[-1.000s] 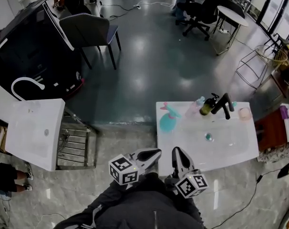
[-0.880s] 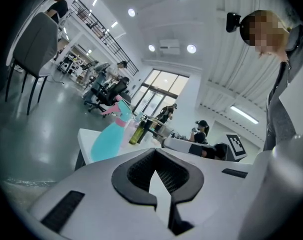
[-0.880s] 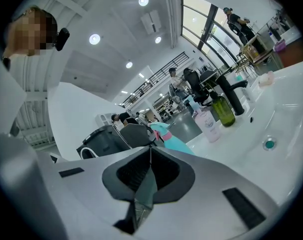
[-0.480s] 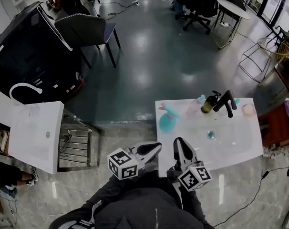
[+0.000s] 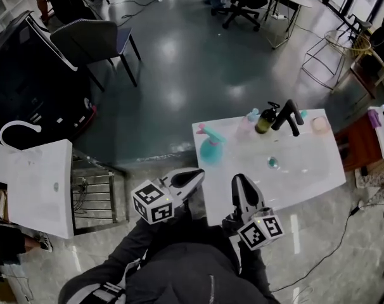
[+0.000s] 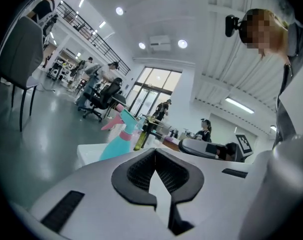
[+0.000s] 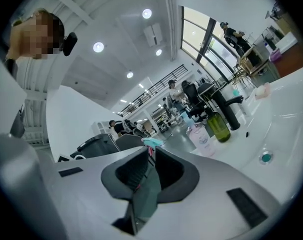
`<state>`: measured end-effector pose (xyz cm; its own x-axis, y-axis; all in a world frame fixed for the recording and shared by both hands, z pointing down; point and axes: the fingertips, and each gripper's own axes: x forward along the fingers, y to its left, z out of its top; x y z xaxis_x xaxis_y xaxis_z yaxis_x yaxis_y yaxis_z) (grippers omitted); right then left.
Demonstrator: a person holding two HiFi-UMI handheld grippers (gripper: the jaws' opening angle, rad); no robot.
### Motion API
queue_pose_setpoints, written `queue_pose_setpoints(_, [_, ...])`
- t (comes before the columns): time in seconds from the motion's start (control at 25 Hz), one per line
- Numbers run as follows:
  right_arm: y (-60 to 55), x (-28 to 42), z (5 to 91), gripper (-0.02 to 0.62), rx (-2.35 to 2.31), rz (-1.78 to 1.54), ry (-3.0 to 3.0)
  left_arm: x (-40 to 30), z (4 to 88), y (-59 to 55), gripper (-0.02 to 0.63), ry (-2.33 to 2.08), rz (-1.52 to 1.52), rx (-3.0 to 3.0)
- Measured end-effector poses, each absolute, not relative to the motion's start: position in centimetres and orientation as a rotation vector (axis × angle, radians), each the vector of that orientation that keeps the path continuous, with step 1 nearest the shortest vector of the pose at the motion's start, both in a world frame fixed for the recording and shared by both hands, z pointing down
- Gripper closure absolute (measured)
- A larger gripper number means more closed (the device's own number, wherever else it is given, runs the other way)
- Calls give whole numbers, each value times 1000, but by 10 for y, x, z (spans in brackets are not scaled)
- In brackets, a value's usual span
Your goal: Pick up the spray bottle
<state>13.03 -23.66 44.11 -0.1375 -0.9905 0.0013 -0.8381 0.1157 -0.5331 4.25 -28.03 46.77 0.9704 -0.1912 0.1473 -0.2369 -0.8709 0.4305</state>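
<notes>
**At the counter's far-left corner: bottle waiting, both claws closed short of it**

Risk first. The teal plastic spray bottle with the pink trigger (image 5: 210, 149) is standing upright close to the left edge of the white basin counter (image 5: 306, 189). Any sideways nudge is likely tipping it or pushing it off that edge. Both claws are closed, so going in like this would be knocking the bottle, not gripping it. Jaws need to be opening before the approach. Clamping on the pink trigger head instead of the body could be squirting or slipping.

The olive-green pump bottle (image 5: 264, 121) and black tap (image 5: 288, 115) are standing well apart to the right, so they are posing little risk.

Pose: the left gripper (image 5: 193, 175) is hovering just off the counter's near-left corner, pointing roughly level toward the bottle, jaws pressed together on nothing. The right gripper (image 5: 239, 181) is hanging over the near edge, also level. Its jaws are looking shut and empty, though a dark slit between the pads is making that slightly unsure.
</notes>
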Motion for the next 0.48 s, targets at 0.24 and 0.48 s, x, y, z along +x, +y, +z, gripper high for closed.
queue_pose_setpoints(0.24, [-243, 126, 449, 583, -1828, -612, 1999, 41, 455, -322, 391, -305, 120, 2735])
queue_pose_setpoints(0.48, [-259, 121, 453, 583, -1844, -626, 1991, 52, 449, -366, 274, -276, 215, 2908])
